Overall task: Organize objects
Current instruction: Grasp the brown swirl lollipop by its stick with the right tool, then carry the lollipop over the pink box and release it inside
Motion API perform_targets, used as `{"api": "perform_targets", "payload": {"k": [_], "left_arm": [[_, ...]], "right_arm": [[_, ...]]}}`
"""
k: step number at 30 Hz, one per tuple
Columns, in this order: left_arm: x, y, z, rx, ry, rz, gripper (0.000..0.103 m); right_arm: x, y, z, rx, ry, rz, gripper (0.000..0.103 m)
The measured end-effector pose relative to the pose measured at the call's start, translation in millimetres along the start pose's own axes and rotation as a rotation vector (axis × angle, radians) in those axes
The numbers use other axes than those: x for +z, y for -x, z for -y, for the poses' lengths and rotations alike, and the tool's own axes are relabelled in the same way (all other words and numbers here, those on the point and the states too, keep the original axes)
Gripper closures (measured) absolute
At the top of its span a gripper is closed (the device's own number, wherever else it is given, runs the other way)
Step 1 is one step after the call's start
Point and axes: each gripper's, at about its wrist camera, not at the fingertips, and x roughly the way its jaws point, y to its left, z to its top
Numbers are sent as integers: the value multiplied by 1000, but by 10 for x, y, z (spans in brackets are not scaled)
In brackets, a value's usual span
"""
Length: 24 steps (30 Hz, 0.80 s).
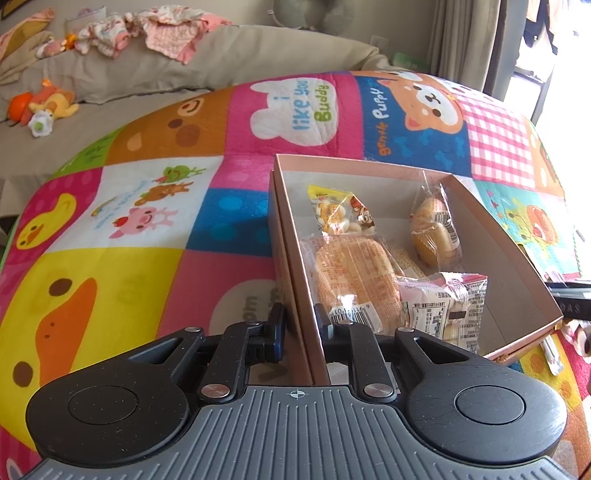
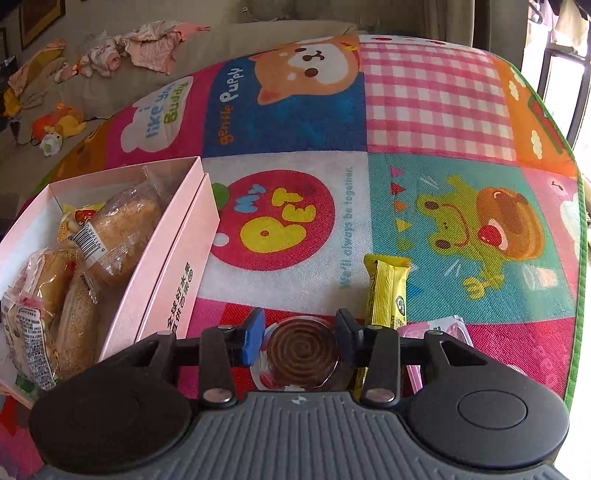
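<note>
A pink cardboard box lies on the colourful play mat and holds several wrapped buns and snack packs. My left gripper is shut on the box's near left wall. The box also shows at the left of the right wrist view. My right gripper stands around a round brown spiral snack in clear wrap on the mat, fingers close at each side; contact is unclear. A yellow snack bar and a pink packet lie just right of it.
The play mat spreads wide to the far and right sides. A beige sofa with baby clothes and a plush toy lies beyond the mat. A dark object sits at the box's right.
</note>
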Motion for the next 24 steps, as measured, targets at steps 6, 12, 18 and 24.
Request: {"api": "perform_targets", "payload": {"k": [6,12,18,24], "left_arm": [[2,-1,1,1,3,-2,84],[-8,-3,10,3,-2,-2,84],[-17,1,13,5,-4,-6,84],[-18,1,12,5,-6,-7,84]], "right_arm": [[-526,515,-55,34,64,-3,61],[-1101,1141,-130,41,102,21,37],[-1363,1256,-96,28,62,14,27],[-1269,1117,-150,34,57,46,26]]}}
